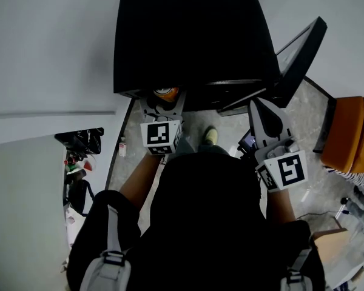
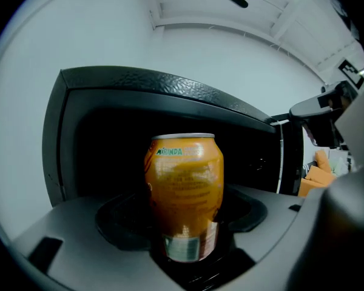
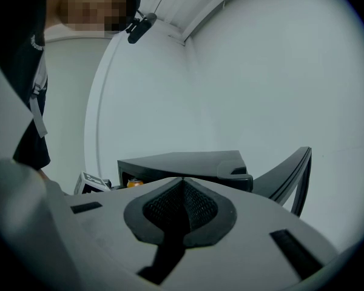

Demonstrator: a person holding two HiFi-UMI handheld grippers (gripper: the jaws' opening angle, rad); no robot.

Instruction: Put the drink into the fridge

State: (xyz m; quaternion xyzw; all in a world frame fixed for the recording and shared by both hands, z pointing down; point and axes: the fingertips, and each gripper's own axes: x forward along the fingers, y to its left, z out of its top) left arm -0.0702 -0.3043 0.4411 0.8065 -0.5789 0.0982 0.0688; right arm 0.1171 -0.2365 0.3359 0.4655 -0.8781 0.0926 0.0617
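An orange drink can stands upright between the jaws of my left gripper, which is shut on it. The can faces the dark opening of the small black fridge. In the head view the can sits at the fridge's front lower edge, with the left gripper just below it. The fridge door hangs open to the right. My right gripper is shut and empty, near the door's inner side. Its closed jaws point toward the fridge.
An orange box stands on the floor at the right. A white surface with small items beside it lies at the left. White walls surround the fridge. The person's foot shows on the grey floor below the fridge.
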